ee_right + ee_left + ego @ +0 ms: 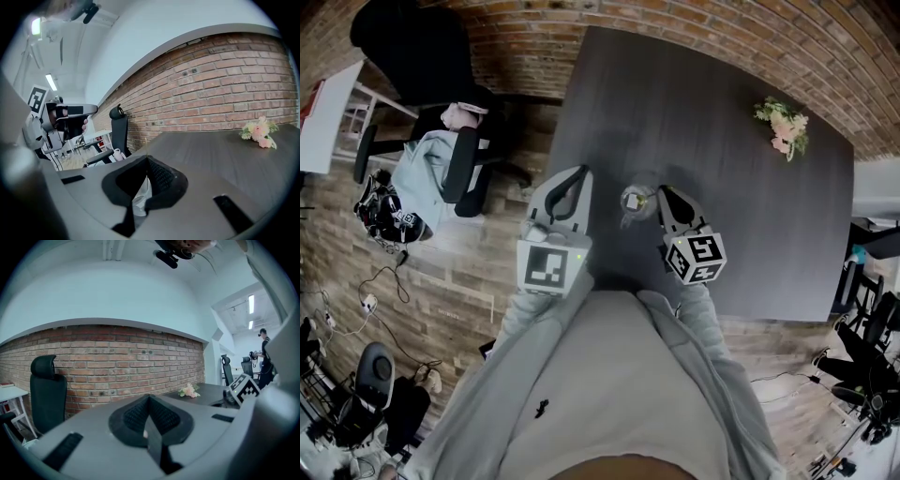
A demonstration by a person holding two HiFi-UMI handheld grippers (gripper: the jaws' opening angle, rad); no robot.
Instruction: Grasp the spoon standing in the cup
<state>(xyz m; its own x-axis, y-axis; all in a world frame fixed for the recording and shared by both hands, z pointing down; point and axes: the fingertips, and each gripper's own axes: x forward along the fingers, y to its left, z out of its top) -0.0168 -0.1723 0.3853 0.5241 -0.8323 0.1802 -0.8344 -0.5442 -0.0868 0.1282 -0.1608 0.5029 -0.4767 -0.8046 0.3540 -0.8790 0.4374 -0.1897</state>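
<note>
A clear glass cup (636,202) stands near the left front of the dark table (741,225). In the right gripper view it shows below the jaws as the cup (139,201), with the spoon's thin handle (146,147) rising from it. My right gripper (659,191) sits just right of the cup; seen from its own camera, the right gripper (147,157) is shut on the spoon's handle. My left gripper (579,172) hangs left of the cup, at the table's left edge. Its own view has the left gripper (149,395) shut, with nothing between the jaws.
A small bunch of pink flowers (784,124) lies at the table's far right corner. A black office chair (431,66) with clothes on it stands left of the table, against the brick wall (117,362). Cables and bags lie on the floor at the left.
</note>
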